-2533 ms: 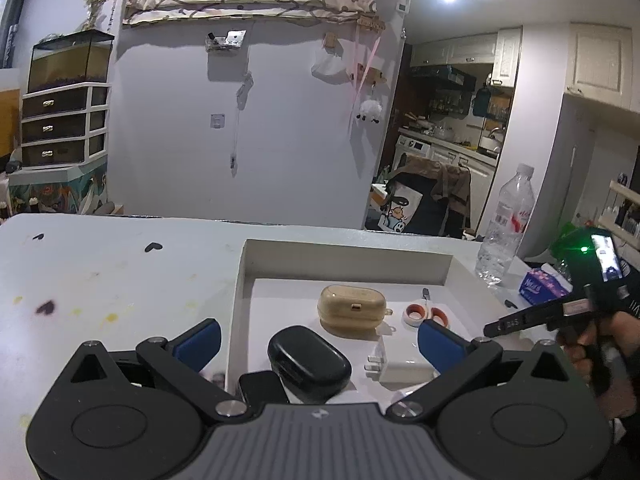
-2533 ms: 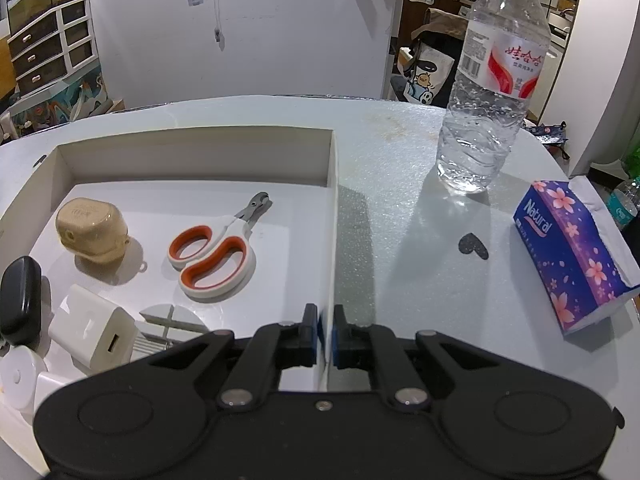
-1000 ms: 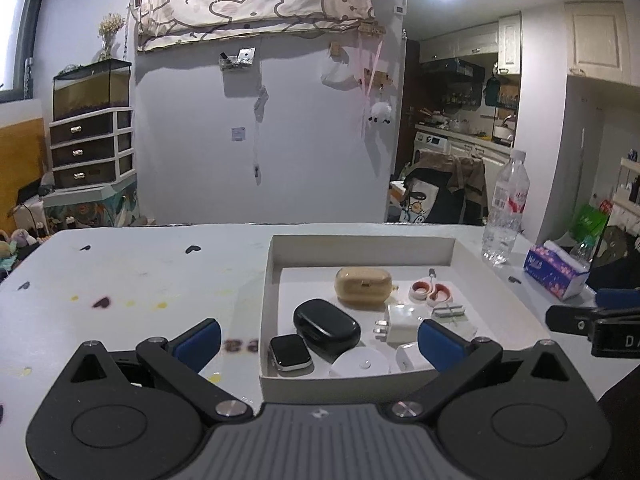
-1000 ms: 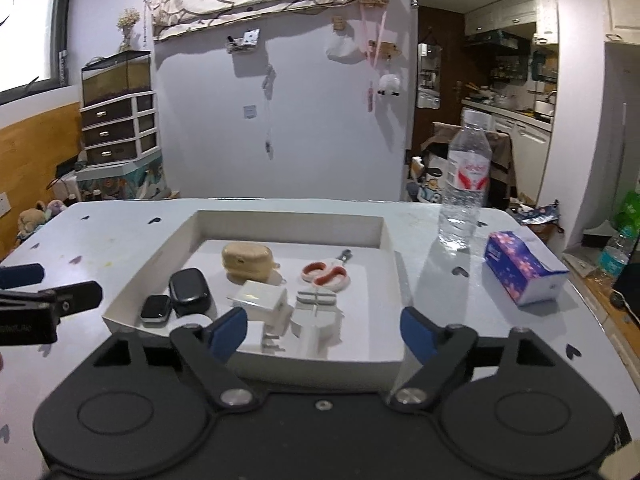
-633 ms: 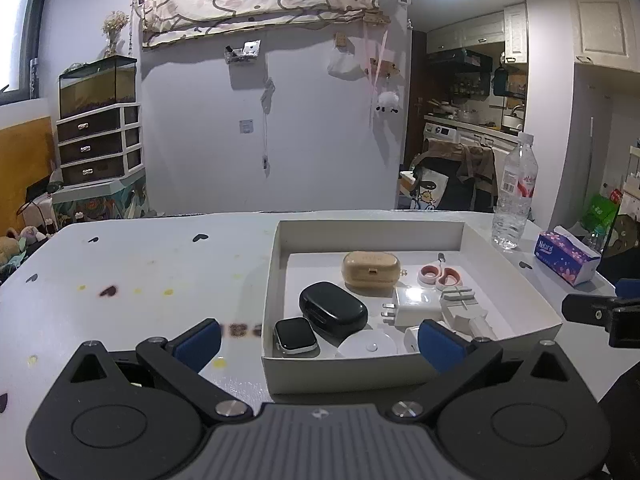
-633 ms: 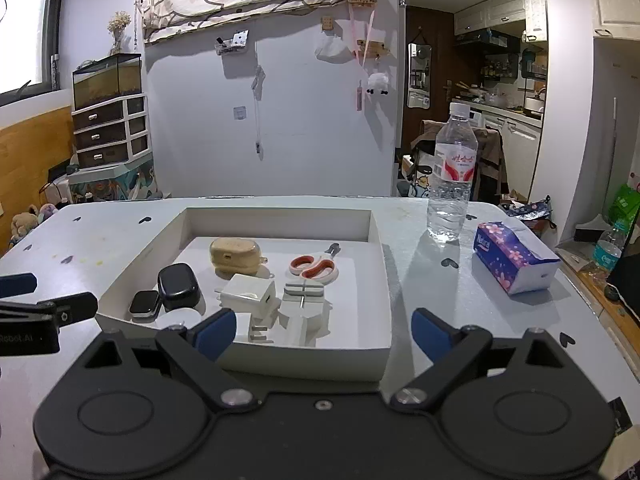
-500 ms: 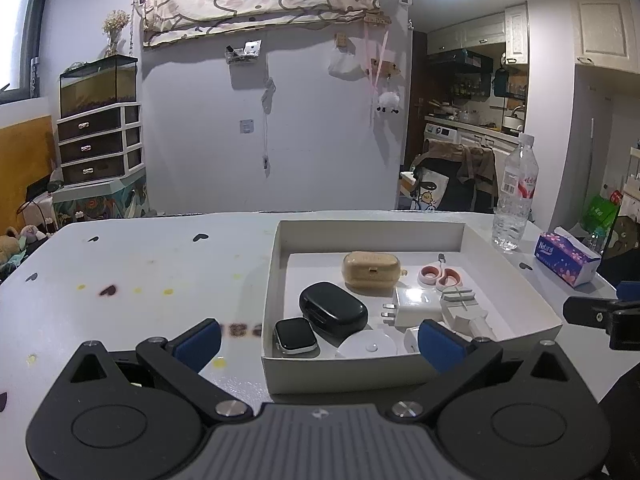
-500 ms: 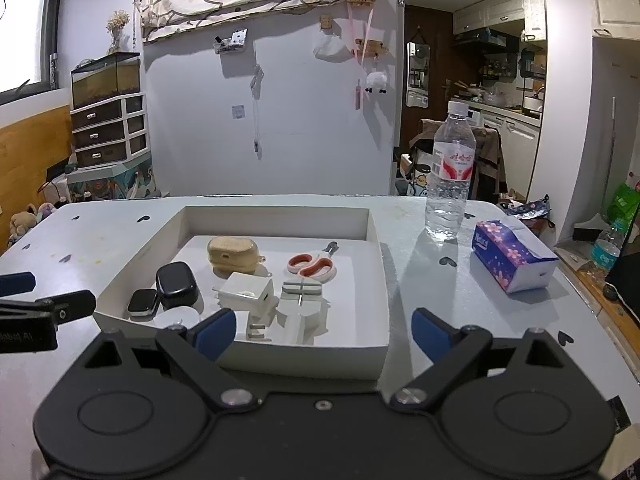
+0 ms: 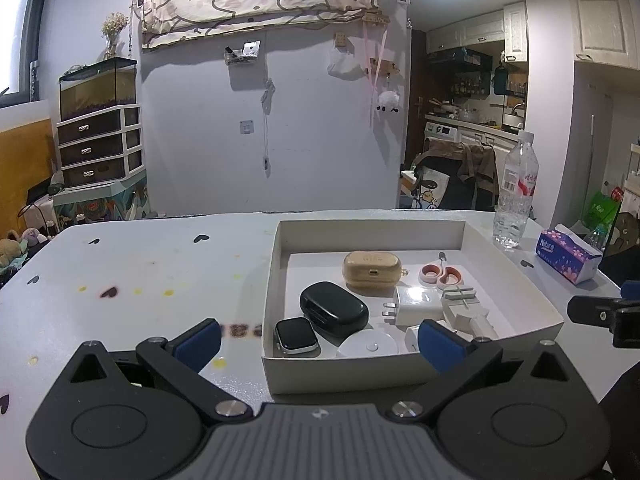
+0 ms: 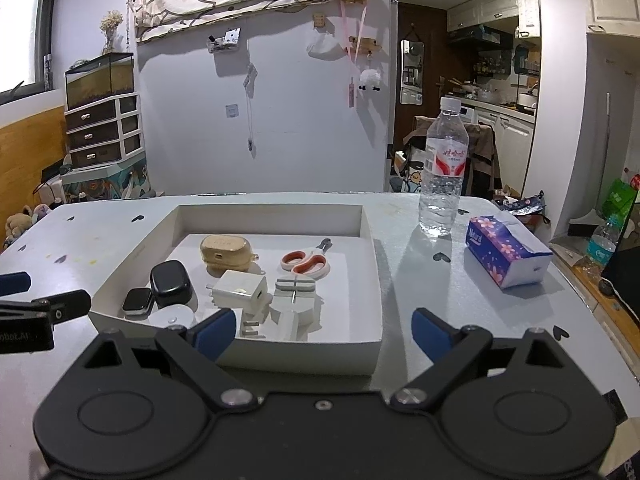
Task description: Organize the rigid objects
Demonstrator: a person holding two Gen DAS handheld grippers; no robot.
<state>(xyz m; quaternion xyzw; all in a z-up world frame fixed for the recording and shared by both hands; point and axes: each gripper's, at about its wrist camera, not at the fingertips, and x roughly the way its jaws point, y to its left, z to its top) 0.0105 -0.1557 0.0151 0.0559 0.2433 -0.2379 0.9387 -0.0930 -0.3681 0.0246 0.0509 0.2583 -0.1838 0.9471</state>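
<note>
Since the earlier frames both grippers have backed off the white box (image 9: 404, 372); in the left wrist view the left gripper (image 9: 320, 340) gapes empty, the box just ahead of its right jaw.

In the right wrist view the right gripper (image 10: 320, 330) is likewise wide open, the box ahead of its left jaw; the scissors (image 10: 306, 263) and charger (image 10: 240, 290) inside look light, stiff and slick, best pinched across flat sides.

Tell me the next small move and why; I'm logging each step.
Probably none beyond resting: both tongs, left and right, are open and empty, held back from the box, and the scissors, charger and cases already lie inside it.
</note>
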